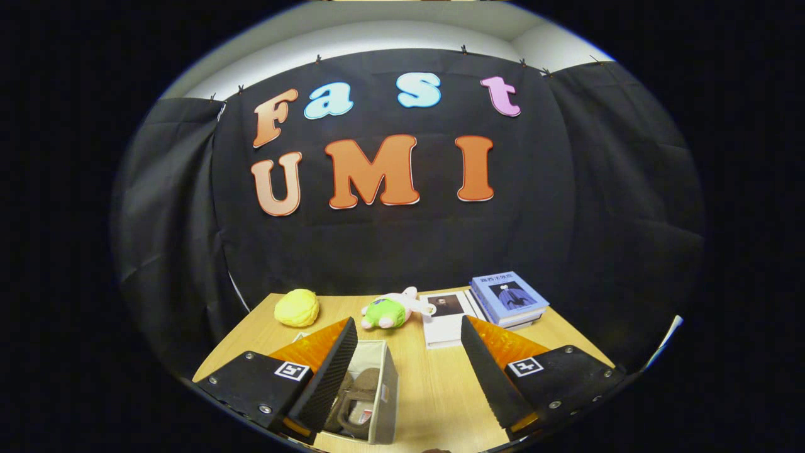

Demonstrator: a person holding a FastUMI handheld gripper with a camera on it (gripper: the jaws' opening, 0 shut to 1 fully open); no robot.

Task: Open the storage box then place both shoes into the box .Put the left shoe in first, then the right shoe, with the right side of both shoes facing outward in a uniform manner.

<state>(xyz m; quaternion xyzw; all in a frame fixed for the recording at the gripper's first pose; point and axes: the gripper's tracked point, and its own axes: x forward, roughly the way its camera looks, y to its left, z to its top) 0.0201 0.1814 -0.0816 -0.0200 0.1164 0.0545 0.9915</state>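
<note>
My gripper is open, its two fingers spread wide above the wooden table with nothing between them. Below and just right of the left finger stands the grey fabric storage box, its top open. Inside it I see brown shoes, partly hidden by the left finger; how many lie there and which way they face I cannot tell.
Beyond the fingers, a yellow plush ball and a green and pink soft toy lie near the table's far edge. A white book and a stack of blue-covered books sit at the far right.
</note>
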